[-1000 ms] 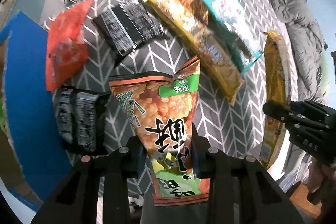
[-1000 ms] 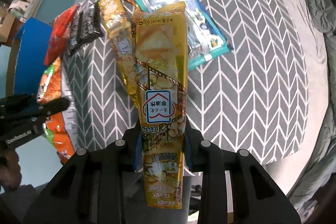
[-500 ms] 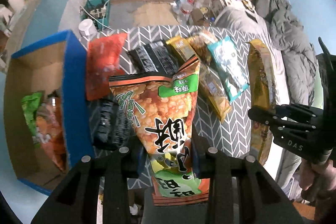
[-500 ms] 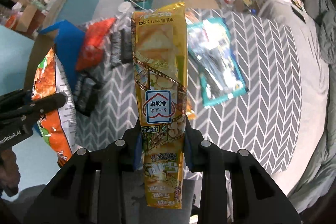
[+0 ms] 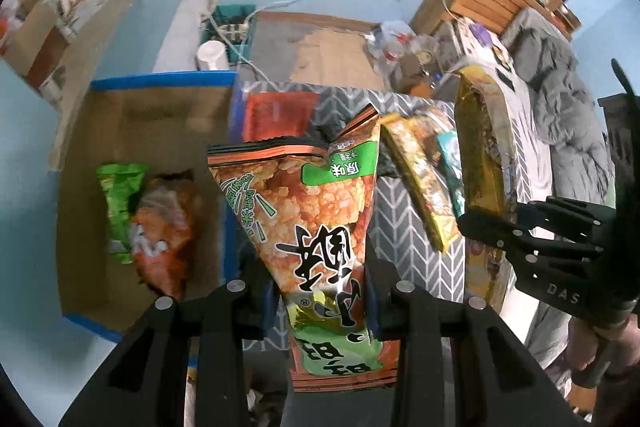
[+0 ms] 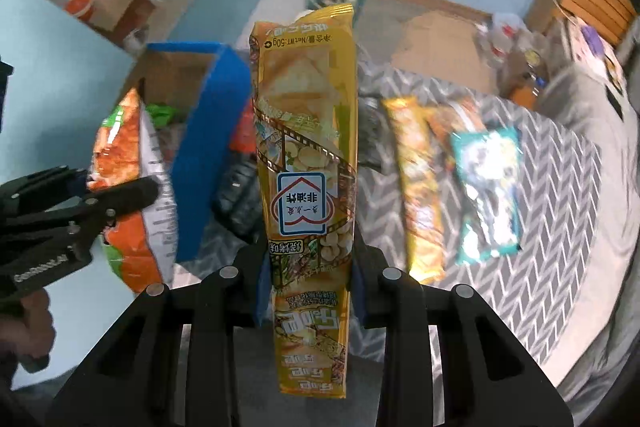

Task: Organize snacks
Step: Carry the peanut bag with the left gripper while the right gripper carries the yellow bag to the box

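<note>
1. Orange snack bag (image 5: 320, 227) is clamped in the left tool (image 5: 320, 291), which points steeply down beside the cardboard box (image 5: 160, 115).
2. Right tool (image 6: 308, 267) is clamped on a long yellow snack bag (image 6: 306, 147), also pointing steeply down.
3. Both bags hang in the air, clear of the bed (image 6: 540, 195).
4. The box's blue rim (image 5: 160, 81) is open on top; two packets (image 5: 160, 227) lie inside, with bare floor beside them.
5. More snacks (image 6: 488, 187) lie on the bed's zigzag cover.
</note>
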Demonstrator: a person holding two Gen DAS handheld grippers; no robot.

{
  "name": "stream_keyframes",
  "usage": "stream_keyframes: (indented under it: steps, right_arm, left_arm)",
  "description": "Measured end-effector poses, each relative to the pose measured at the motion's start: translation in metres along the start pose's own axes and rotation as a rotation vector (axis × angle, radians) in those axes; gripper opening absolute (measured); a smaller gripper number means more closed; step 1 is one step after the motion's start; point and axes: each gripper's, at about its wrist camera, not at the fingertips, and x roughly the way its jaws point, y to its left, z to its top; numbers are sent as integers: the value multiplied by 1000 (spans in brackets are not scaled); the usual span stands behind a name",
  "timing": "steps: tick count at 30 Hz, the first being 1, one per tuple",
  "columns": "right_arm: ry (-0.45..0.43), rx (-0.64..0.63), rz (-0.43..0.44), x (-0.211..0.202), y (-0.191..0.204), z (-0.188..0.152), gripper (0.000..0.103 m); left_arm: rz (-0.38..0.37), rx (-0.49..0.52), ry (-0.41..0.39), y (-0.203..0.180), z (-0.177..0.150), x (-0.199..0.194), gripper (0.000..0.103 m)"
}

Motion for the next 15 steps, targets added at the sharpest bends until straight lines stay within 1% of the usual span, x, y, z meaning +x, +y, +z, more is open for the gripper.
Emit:
stream_keyframes:
  steps: [5,15]
  right_arm:
    - [0,-68,42,10,35,23,31]
    - [66,-186,118,55,111,66,31]
  left_arm:
    - [23,-68,-17,32,-1,-9,35]
    - [90,-161,-38,97,-6,-24,35]
